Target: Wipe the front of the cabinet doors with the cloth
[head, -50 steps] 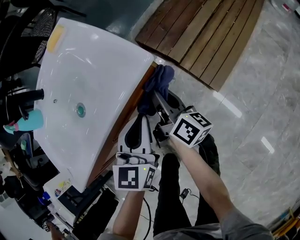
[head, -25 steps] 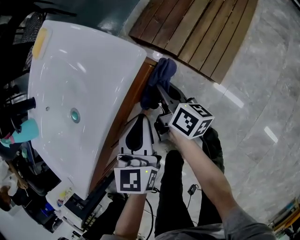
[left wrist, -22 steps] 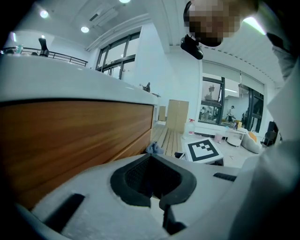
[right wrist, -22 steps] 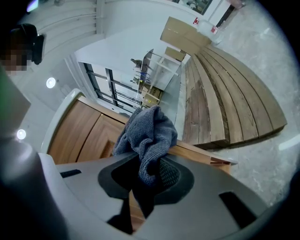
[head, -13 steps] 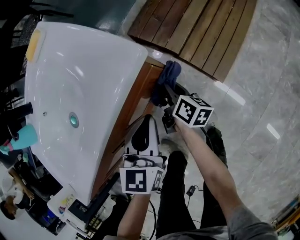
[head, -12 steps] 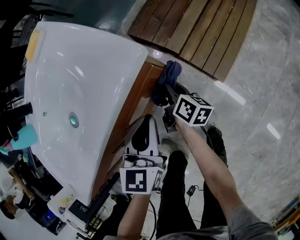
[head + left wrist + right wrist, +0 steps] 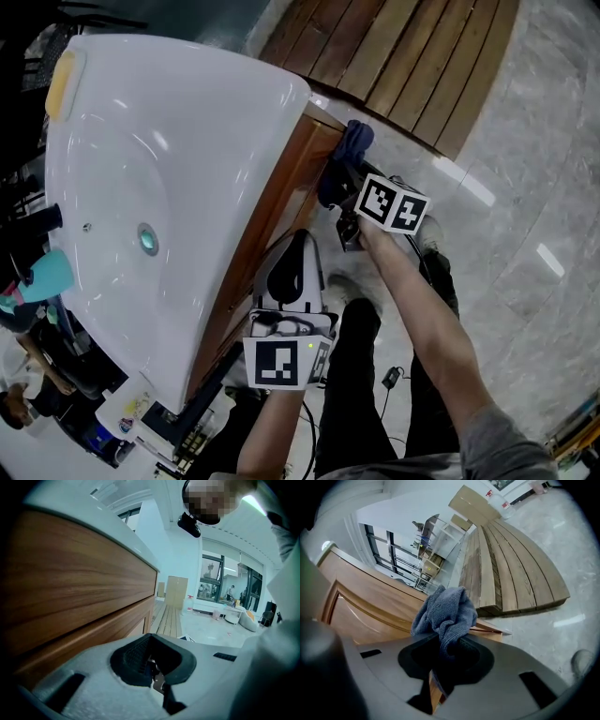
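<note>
At the far end of the cabinet [image 7: 286,211] front, just below the sink [image 7: 178,159] rim, the cloth [image 7: 352,148] hangs bunched from the right gripper [image 7: 343,184]. The cloth is blue-grey. It looks to be touching the wood at the corner, but contact is not certain.

In the right gripper view the right gripper [image 7: 445,660] is clenched on the cloth [image 7: 448,612]. One end is pinched between the jaws and the rest flops out past the tips. The cabinet [image 7: 361,604] panel fills the left side behind it. The wooden platform [image 7: 508,557] and marble floor [image 7: 576,573] lie to the right.

The left gripper [image 7: 298,246] is nearer the person, beside the cabinet front and well apart from the cloth. In the left gripper view the left gripper [image 7: 152,662] has its jaws together with nothing between them. The cabinet [image 7: 79,588] wood runs along the left, close by.

In the head view both forearms reach in from the bottom. The right one stretches farther, toward the platform [image 7: 412,66]. The sink is white, with a drain [image 7: 147,239] near the middle and a yellow pad [image 7: 61,82] on its far corner. A teal bottle [image 7: 49,274] sits at the left edge. The floor [image 7: 548,216] is pale grey and glossy.
</note>
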